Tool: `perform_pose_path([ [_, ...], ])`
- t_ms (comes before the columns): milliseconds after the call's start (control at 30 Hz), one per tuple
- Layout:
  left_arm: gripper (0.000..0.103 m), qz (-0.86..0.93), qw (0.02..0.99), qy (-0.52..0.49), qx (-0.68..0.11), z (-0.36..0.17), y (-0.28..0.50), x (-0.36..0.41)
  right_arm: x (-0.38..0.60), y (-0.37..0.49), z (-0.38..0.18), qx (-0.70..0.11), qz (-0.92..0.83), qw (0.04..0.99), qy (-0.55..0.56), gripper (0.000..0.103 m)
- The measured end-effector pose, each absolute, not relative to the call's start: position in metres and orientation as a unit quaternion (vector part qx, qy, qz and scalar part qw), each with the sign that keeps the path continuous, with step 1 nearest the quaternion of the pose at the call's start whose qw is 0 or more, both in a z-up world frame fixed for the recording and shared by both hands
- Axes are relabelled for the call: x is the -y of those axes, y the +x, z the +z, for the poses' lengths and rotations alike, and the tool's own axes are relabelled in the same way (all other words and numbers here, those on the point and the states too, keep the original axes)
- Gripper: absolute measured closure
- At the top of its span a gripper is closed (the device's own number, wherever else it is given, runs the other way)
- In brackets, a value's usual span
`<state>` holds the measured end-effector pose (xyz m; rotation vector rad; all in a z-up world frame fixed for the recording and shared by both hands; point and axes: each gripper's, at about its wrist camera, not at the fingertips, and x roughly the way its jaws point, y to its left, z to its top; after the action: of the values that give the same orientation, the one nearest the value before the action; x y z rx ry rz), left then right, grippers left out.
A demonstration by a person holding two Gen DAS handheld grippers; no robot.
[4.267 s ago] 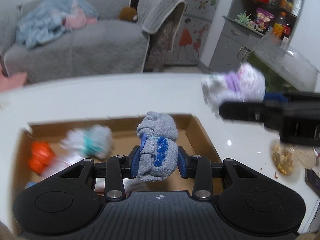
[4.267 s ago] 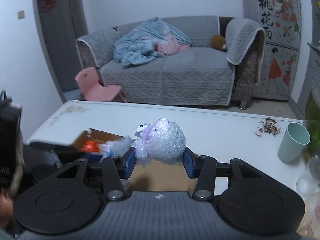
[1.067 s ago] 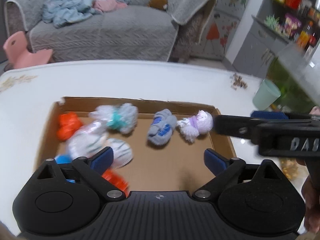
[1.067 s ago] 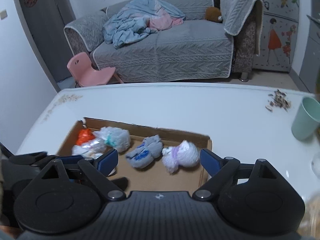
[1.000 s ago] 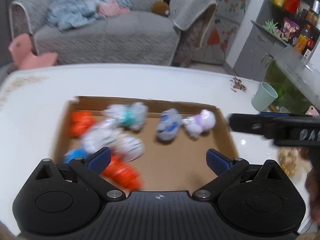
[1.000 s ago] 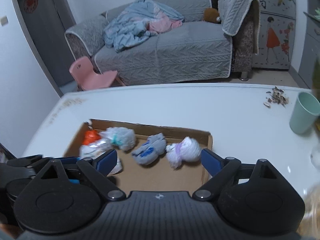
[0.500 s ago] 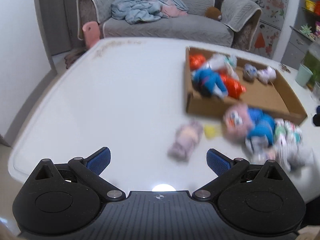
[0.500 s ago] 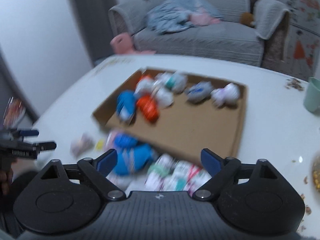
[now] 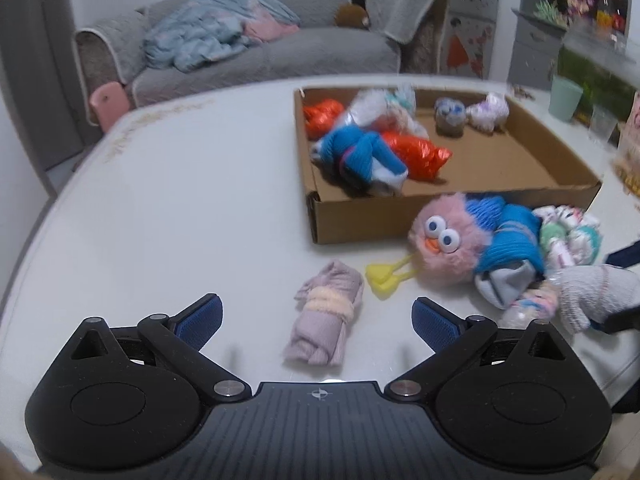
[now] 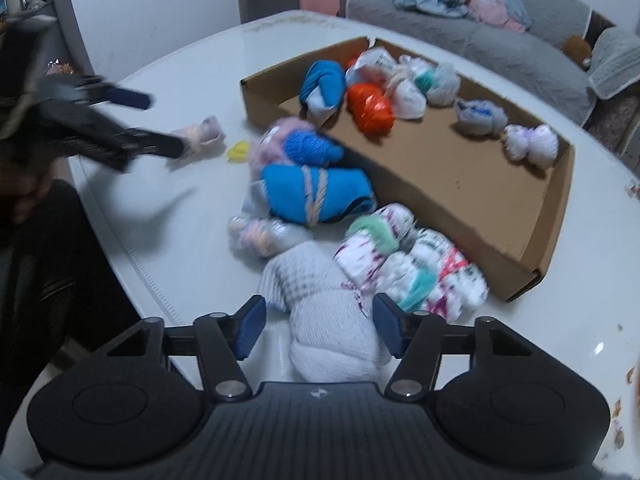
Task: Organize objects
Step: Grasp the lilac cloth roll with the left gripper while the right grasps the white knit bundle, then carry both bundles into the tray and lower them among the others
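Observation:
A cardboard tray (image 9: 380, 220) (image 10: 440, 208) on the white table holds several rolled sock bundles. More bundles lie loose in front of it: a pink fuzzy toy (image 9: 444, 244), a blue roll (image 10: 316, 192) and white-green patterned rolls (image 10: 404, 264). My left gripper (image 9: 316, 322) (image 10: 166, 124) is open, low over a lilac rolled sock (image 9: 326, 320) (image 10: 200, 134) that lies between its fingers, untouched. My right gripper (image 10: 320, 330) has its jaws closing around a white sock roll (image 10: 328, 320) (image 9: 592, 296); a small gap shows at the left pad.
The table's near edge (image 10: 140, 264) runs close behind the loose pile. A mint cup (image 9: 564, 94) stands beyond the tray at the right. A grey sofa (image 9: 280, 52) and a pink chair (image 9: 108, 100) are behind the table. A person's dark sleeve (image 10: 48, 260) fills the left.
Both grippers let go of their bundles in the tray, then swung to the loose pile and sank. The right jaws have narrowed around the white sock roll; the left stays wide over the lilac sock.

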<state>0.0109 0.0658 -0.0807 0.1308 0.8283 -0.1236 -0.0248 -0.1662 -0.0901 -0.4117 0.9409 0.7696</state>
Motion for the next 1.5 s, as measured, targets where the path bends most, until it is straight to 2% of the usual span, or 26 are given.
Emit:
perform_pose_path([
  [200, 0.012, -0.086, 0.903, 0.075, -0.415, -0.094, 0.024, -0.063, 0.163, -0.023, -0.095, -0.448, 0.354, 0.797, -0.198, 0.049],
  [267, 0.025, -0.091, 0.902, 0.071, -0.417, -0.095, 0.024, -0.062, 0.162, -0.022, -0.096, -0.452, 0.354, 0.794, -0.199, 0.050],
  [433, 0.041, -0.101, 0.898, 0.061, -0.423, -0.096, 0.024, -0.061, 0.157, -0.021, -0.104, -0.462, 0.351, 0.786, -0.214, 0.058],
  [567, 0.062, -0.105, 0.899, 0.050, -0.421, -0.094, 0.021, -0.060, 0.158, -0.021, -0.103, -0.463, 0.350, 0.786, -0.214, 0.064],
  [733, 0.066, -0.097, 0.897, 0.028, -0.431, -0.090, 0.018, -0.066, 0.160, -0.023, -0.098, -0.465, 0.354, 0.782, -0.215, 0.068],
  [1233, 0.066, -0.090, 0.910, -0.004, -0.405, -0.025, -0.038, -0.063, 0.187, -0.016, -0.039, -0.422, 0.359, 0.823, -0.128, 0.068],
  [1500, 0.066, -0.109, 0.917, 0.000, -0.384, 0.003, -0.020, -0.035, 0.192, -0.007, -0.017, -0.397, 0.371, 0.832, -0.107, 0.068],
])
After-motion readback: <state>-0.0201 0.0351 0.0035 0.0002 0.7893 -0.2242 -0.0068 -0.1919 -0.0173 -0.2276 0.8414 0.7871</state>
